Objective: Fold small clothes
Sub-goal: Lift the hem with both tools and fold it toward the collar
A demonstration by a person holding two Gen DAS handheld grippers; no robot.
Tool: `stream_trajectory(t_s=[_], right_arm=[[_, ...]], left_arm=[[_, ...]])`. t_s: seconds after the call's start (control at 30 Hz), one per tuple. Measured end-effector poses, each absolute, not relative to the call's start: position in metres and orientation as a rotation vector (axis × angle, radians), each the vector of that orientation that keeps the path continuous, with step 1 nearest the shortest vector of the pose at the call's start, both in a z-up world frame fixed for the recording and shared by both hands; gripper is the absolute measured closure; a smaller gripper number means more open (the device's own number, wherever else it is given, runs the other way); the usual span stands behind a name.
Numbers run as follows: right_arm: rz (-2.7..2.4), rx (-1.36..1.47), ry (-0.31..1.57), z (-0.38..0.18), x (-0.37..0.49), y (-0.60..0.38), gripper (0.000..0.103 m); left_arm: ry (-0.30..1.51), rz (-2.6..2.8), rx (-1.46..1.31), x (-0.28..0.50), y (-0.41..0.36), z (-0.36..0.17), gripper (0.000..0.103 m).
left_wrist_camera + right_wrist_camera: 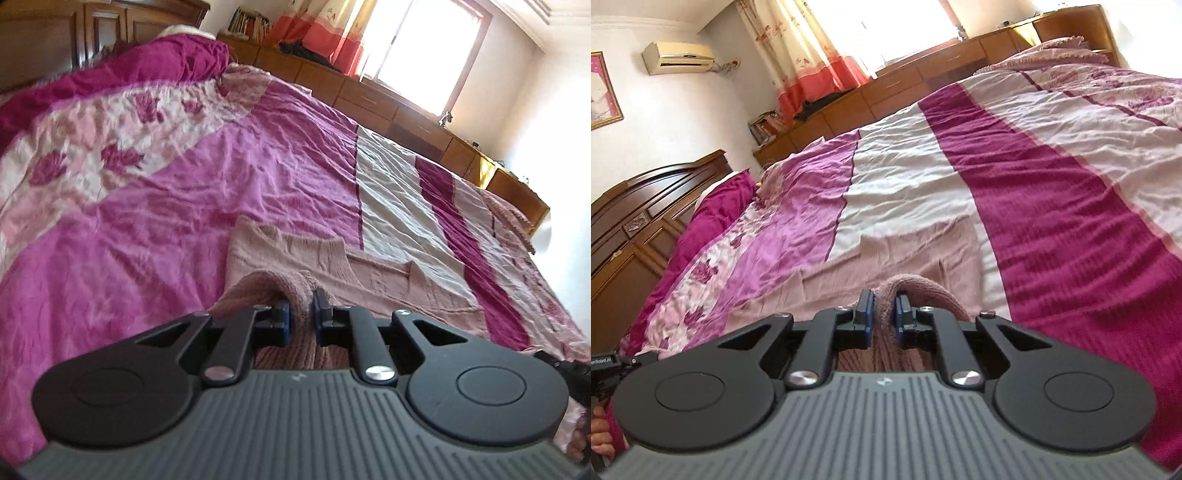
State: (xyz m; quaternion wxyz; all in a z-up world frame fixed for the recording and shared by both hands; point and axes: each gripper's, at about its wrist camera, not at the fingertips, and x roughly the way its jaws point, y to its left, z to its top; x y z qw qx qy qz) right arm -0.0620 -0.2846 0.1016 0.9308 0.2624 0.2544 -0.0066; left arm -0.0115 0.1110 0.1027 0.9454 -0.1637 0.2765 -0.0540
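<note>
A: Where's the pink knit sweater [295, 258]?
B: On the bed [184, 192], just ahead of both tongs; left tongs [301, 314] and right tongs [882, 314] each pinch its near edge.

One pink knit garment [332, 273] on bed. One bedspread [184, 184], magenta, lilac, white bands. Two grippers: left gripper [301, 312], right gripper [882, 314]; two blue-padded fingers each, four in all. One window [424, 48]. One curtain [809, 62] seen in right view. One air conditioner [677, 57] on wall. One framed picture [602, 88]. One wooden headboard [639, 206]. One long run of wooden drawer units [369, 96]; drawer count unclear.
</note>
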Motion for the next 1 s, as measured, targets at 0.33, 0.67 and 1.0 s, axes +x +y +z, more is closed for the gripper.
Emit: stream_trajectory(t_s=[0.33,0.67,1.0], right_arm=[[-0.125,0.510,0.601,0.057,-0.010,-0.284,0.090],[-0.130,0.549,0.663,0.032,-0.006,-0.289,0.067],[-0.113,0.555,0.651,0.049,-0.049,-0.278,0.045]], left_arm=[[0.639,-0.046,-0.236,0.042,0.097,0.060,0.088],[0.705,-0.023,-0.240,0.044,0.106,0.039,0.072],[0.712,-0.056,-0.181,0.014,0.106,0.047,0.057]])
